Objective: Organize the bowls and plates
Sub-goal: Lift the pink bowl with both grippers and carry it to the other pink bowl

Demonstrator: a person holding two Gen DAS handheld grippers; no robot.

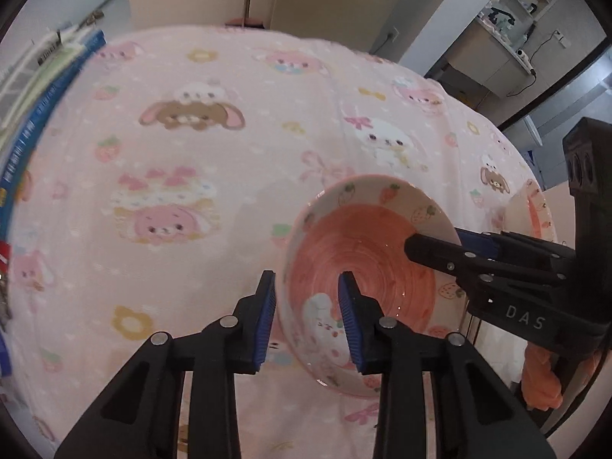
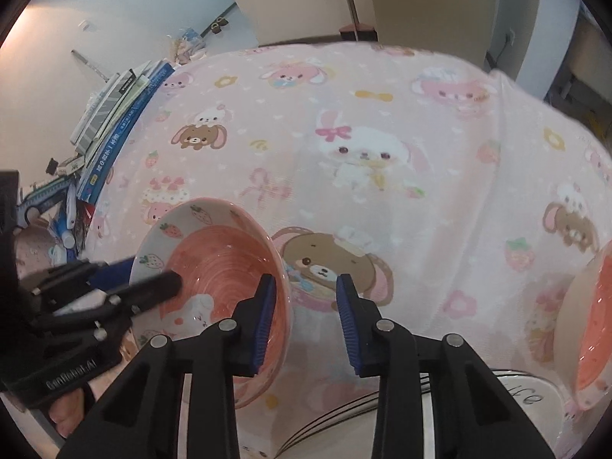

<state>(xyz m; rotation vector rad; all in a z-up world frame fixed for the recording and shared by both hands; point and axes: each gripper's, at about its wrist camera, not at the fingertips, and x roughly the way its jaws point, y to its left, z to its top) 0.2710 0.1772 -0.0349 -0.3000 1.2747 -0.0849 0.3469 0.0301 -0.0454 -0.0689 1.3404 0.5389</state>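
We hold one pink strawberry bowl (image 1: 363,267) above the pink bunny cloth (image 1: 191,153), its rim between the spread jaws of both the left gripper (image 1: 308,319) and the right gripper (image 2: 304,321). Only our right view shows a white plate (image 2: 516,390) below; a second bowl (image 2: 589,325) sits at its right.

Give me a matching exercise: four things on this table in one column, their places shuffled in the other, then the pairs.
1. pink strawberry-patterned ceramic bowl
2. white plate with black lettering
3. stack of blue and white books
4. second pink-lined bowl

A. table's left edge
B. far right of right wrist view
C. rim between fingers of left hand-held gripper and right hand-held gripper
D. near edge, under right hand-held gripper

Pairs: 1-C, 2-D, 3-A, 4-B
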